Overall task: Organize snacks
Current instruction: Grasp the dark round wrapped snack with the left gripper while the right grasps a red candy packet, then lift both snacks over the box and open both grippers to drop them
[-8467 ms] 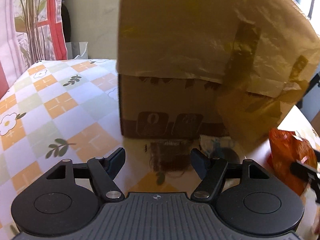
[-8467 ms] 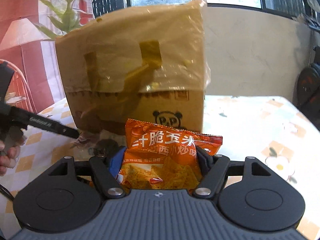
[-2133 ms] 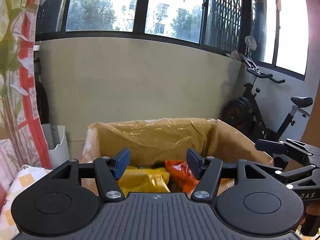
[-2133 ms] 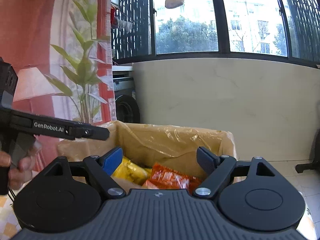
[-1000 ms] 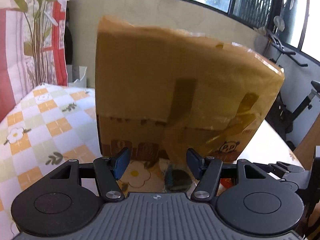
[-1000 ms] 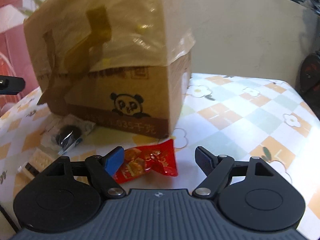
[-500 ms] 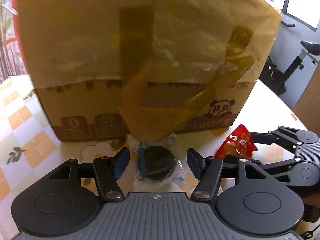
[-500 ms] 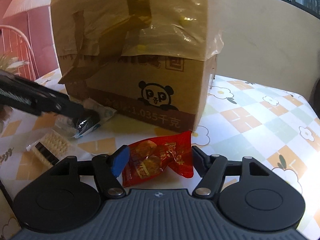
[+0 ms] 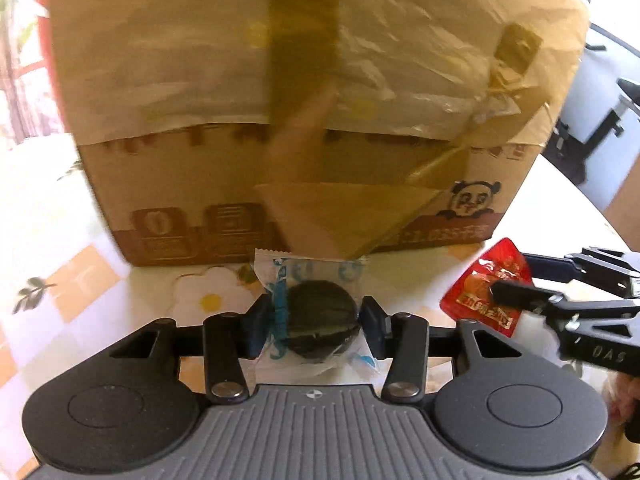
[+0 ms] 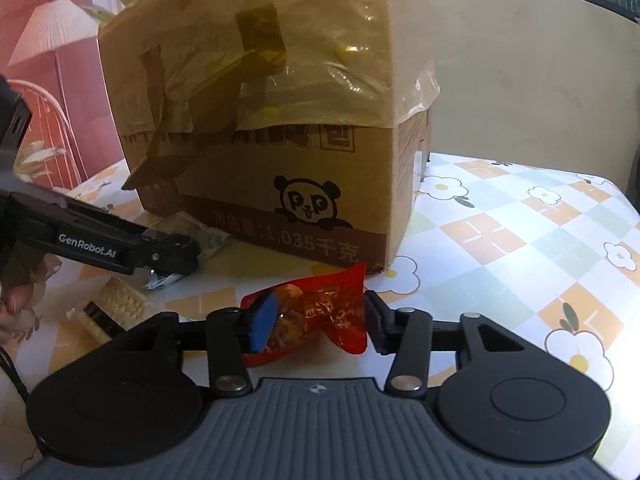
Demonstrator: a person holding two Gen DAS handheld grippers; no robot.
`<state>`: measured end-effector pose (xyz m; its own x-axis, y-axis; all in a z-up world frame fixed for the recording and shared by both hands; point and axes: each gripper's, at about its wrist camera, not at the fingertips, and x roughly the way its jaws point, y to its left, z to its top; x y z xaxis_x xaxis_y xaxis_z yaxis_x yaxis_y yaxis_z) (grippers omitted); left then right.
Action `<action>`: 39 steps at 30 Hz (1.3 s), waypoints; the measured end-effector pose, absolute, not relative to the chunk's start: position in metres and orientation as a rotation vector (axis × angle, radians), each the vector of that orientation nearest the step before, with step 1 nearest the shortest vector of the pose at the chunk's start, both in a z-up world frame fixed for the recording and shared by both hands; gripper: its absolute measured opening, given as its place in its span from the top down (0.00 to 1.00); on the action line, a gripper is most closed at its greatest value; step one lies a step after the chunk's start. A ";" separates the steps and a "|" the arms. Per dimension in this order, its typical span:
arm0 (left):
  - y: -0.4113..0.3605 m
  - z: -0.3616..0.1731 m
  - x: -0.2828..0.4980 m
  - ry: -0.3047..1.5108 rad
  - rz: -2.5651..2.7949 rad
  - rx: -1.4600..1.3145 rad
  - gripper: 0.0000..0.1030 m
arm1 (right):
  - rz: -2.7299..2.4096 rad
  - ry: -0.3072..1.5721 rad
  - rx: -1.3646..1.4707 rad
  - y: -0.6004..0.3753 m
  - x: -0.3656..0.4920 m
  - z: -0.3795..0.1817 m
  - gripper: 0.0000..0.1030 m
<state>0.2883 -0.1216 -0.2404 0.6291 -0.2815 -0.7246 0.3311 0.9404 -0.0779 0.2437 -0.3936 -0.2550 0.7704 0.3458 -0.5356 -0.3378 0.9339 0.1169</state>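
A tall cardboard box (image 9: pixel 304 120) lined with a plastic bag stands on the checked tablecloth; it also shows in the right wrist view (image 10: pixel 264 128). My left gripper (image 9: pixel 316 326) is shut on a clear-wrapped dark round cookie (image 9: pixel 320 326) just in front of the box. My right gripper (image 10: pixel 316 326) is shut on a red snack packet (image 10: pixel 316 314) by the box's front right corner. The same red packet (image 9: pixel 486 294) and the right gripper's fingers (image 9: pixel 520 294) show at the right of the left wrist view. The left gripper's fingers (image 10: pixel 172 254) show at the left of the right wrist view.
A wrapped wafer biscuit (image 10: pixel 116 308) lies on the table left of the red packet. The flowered tablecloth (image 10: pixel 520 240) extends to the right of the box. A wall (image 10: pixel 520 80) stands behind the table.
Both grippers dropped from above the box to the table in front of it. The left has closed on the cookie packet and the right on the red packet.
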 end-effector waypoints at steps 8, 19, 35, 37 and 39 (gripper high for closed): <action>-0.109 -0.221 0.267 0.750 -0.361 0.031 0.52 | 0.387 0.567 0.070 -0.407 0.238 -0.251 0.99; -0.073 -0.200 0.244 0.741 -0.374 -0.033 0.52 | 0.392 0.519 0.087 -0.411 0.214 -0.233 1.00; -0.048 -0.194 0.227 0.704 -0.353 -0.090 0.52 | 0.311 0.582 0.147 -0.414 0.201 -0.222 0.76; -0.049 -0.195 0.228 0.705 -0.357 -0.091 0.52 | 0.319 0.586 0.077 -0.408 0.203 -0.224 0.33; -0.050 -0.197 0.228 0.708 -0.361 -0.090 0.52 | 0.347 0.596 -0.033 -0.397 0.207 -0.227 0.27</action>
<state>0.2275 -0.0504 -0.1968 0.7005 -0.3541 -0.6196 0.2935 0.9343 -0.2021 0.2075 -0.3967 -0.2274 0.7713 0.3109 -0.5554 -0.3297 0.9415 0.0692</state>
